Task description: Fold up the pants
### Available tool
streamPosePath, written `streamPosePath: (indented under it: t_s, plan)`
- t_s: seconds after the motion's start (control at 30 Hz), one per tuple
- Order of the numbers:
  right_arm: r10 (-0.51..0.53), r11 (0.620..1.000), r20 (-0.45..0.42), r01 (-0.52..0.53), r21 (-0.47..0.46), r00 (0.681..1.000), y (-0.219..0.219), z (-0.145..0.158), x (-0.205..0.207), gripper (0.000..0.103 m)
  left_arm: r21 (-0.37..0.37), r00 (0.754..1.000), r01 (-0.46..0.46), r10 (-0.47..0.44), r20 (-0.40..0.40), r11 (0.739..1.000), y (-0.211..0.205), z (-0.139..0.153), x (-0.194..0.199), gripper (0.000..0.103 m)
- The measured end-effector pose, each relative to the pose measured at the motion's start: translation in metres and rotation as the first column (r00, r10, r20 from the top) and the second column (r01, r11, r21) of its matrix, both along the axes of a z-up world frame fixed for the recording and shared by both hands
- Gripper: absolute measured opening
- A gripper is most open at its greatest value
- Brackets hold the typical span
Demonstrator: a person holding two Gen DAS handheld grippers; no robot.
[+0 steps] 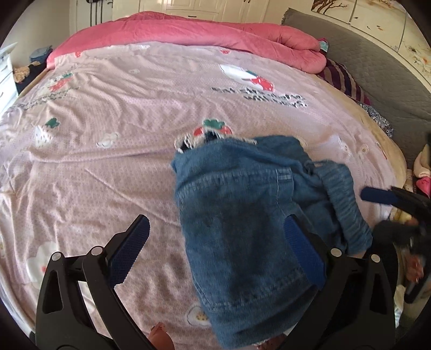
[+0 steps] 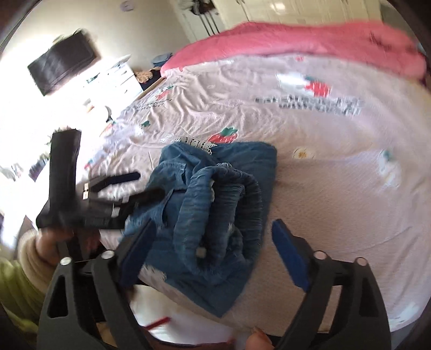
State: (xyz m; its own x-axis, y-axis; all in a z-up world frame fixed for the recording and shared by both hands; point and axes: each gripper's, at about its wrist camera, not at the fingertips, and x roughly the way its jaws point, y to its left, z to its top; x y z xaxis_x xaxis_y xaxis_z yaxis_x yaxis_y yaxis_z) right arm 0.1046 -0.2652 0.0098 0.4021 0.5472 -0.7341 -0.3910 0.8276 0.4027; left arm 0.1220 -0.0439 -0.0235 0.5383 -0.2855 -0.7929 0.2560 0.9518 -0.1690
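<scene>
Both tools, left (image 1: 215, 258) and right (image 2: 212, 258), wide open, empty, astride folded jeans (image 1: 242, 215).

Setting: home bedroom.
Bed (image 1: 107, 161): wide, with a strawberry-print pink sheet.
Quilt (image 1: 202, 32): pink, bunched at the far edge.
Furniture: white drawers (image 2: 118, 78); wall-mounted television (image 2: 62, 64); white wardrobe doors (image 1: 204, 6).

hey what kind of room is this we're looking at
Most likely a home bedroom: a bed with a strawberry-print sheet, a pink quilt bunched at its far side, and a white chest of drawers by the wall.
</scene>
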Motion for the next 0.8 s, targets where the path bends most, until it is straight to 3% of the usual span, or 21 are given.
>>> streamPosePath:
  t_s: [0.23, 0.5, 0.53, 0.6, 0.67, 0.8]
  plan:
    - [-0.024, 1.000, -0.050, 0.023, -0.021, 0.998, 0.007, -0.018, 0.034, 0.092, -0.011, 1.000, 0.003, -0.004, -0.030, 1.000, 0.001, -0.014, -0.002, 0.094]
    - [0.004, 0.999, -0.116, 0.000, 0.035, 0.993, 0.003, -0.048, 0.049, 0.090, -0.070, 0.997, 0.003, -0.008, -0.072, 0.998, 0.007, -0.028, 0.003, 0.093]
    - [0.016, 0.999, -0.116, -0.011, 0.047, 0.993, 0.004, -0.050, 0.049, 0.087, -0.076, 0.997, 0.008, -0.014, -0.076, 0.997, 0.007, -0.029, 0.004, 0.088]
    - [0.038, 0.997, -0.122, -0.028, 0.077, 0.992, 0.005, -0.051, 0.049, 0.068, -0.097, 0.996, 0.024, -0.032, -0.083, 0.995, 0.006, -0.030, 0.004, 0.078]
    - [0.046, 0.996, -0.113, -0.038, 0.079, 0.993, 0.007, -0.050, 0.049, 0.061, -0.106, 0.995, 0.042, -0.051, -0.088, 0.994, 0.003, -0.030, 0.004, 0.065]
    - [0.038, 0.995, -0.103, -0.027, 0.101, 0.994, 0.005, -0.049, 0.046, 0.047, -0.113, 0.994, 0.050, -0.060, -0.092, 0.992, -0.001, -0.030, 0.004, 0.053]
